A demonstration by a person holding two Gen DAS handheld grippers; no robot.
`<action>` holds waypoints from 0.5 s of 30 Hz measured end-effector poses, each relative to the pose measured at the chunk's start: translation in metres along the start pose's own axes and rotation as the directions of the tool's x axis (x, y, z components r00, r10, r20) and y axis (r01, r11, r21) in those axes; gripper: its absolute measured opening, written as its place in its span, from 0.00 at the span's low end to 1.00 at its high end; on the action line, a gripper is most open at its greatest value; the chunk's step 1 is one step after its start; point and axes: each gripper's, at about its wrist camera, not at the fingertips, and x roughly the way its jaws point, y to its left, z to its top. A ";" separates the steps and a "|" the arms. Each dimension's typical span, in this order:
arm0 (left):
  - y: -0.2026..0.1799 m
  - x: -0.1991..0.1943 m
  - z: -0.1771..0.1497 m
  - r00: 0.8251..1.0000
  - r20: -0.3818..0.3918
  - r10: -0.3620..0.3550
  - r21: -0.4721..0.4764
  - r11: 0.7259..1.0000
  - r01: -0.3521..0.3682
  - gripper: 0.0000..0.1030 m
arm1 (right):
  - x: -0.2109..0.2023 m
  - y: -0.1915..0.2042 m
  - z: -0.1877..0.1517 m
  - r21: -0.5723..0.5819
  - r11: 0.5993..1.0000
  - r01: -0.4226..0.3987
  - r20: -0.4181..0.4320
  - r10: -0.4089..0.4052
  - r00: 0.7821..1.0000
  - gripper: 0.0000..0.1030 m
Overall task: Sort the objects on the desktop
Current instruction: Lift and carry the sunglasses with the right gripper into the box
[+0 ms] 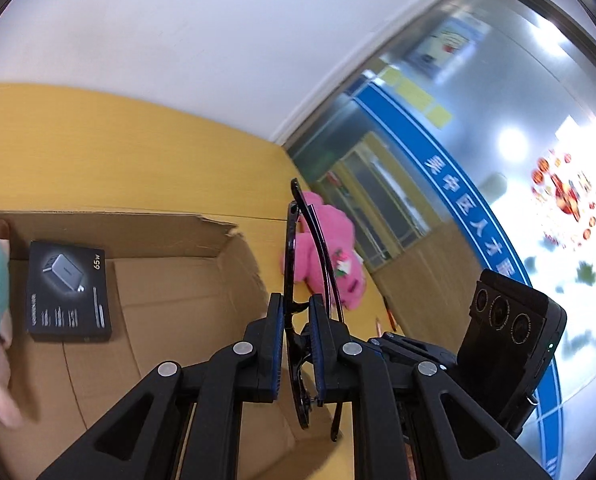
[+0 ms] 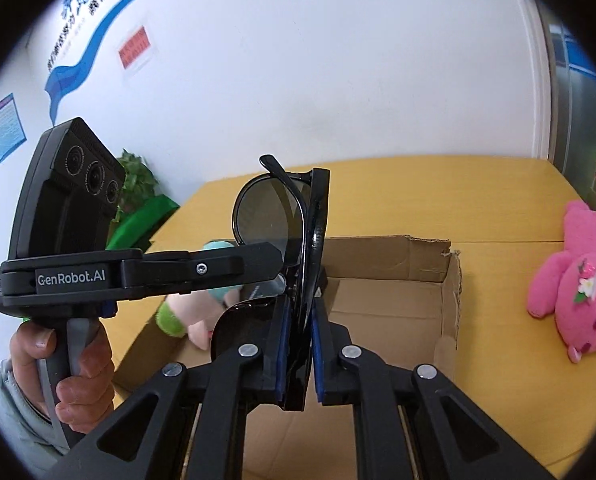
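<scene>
My pads [image 2: 283, 344] are blue rubbery, clamping glossy black plastic sunglasses [image 2: 274, 216]. Cardboard box [image 2: 386, 304] matt, torn rim. Pink toy [image 2: 574, 284] fuzzy plush. Desk [image 2: 438, 196] smooth yellow wood.

Sunglasses [image 2: 274, 216] between both claws' pads

Two wrist fisheyes, close-up, angled down — both share cardboard box [image 1: 170, 280] [image 2: 398, 300], pink plush [image 1: 322, 256] [image 2: 578, 288].

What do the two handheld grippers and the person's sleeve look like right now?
Both grippers are black plastic, each with two fingers lined with blue pads and round silver pivot bolts. The left gripper bears white "GenRobot.AI" lettering, a grey handle and a black camera block with three lenses. The sleeve is light grey.
</scene>
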 end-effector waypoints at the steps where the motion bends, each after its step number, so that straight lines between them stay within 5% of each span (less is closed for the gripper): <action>1: 0.008 0.007 0.003 1.000 -0.009 -0.001 -0.018 1.000 0.000 0.11 | 0.010 -0.006 0.004 0.009 1.000 -0.002 -0.015 0.002 1.000 0.09; 15: 0.114 0.127 0.010 0.985 -0.167 0.047 -0.203 0.976 -0.081 0.11 | 0.146 -0.081 -0.005 0.179 0.979 0.092 -0.288 -0.038 0.957 0.09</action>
